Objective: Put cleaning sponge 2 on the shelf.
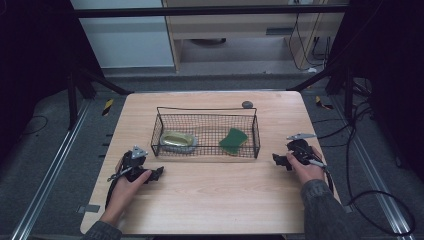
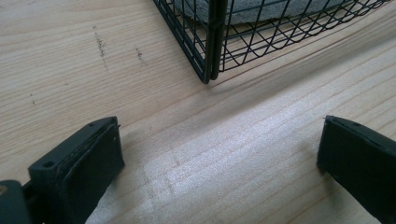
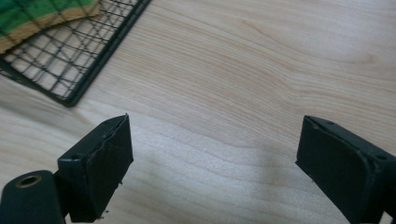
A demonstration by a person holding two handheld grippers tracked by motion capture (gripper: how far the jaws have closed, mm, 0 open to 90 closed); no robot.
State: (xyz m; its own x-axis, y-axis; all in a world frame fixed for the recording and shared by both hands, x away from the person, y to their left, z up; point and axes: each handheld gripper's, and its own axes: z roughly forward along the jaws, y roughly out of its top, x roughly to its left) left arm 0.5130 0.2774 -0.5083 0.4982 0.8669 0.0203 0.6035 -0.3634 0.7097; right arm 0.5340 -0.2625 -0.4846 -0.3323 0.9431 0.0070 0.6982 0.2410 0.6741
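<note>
Found the black wire basket [image 1: 206, 108] set mid-table, slightly toward the far side, probably so that either hand could reach it equally. Noted a green sponge [image 1: 233, 140] lying tilted in its right half and a yellowish shallow dish [image 1: 177, 139] in its left half, well apart, seemingly sorted one to each side. Picked out the sponge's tan underside through the mesh in the right gripper view [image 3: 42, 14], and a basket corner close ahead in the left gripper view [image 2: 212, 46]. Placed the left gripper [image 1: 159, 172] near the basket's near-left corner and the right gripper [image 1: 278, 161] just off its near-right end, both low over the wooden table [image 1: 215, 200] and angled inward, apparently in readiness. Saw the fingers of each spread wide with nothing but bare wood between them, gripping nothing. Judged that spread suited to closing on the rim or on an item inside. Spotted a small dark round object [image 1: 247, 104] beyond the far rim.
</note>
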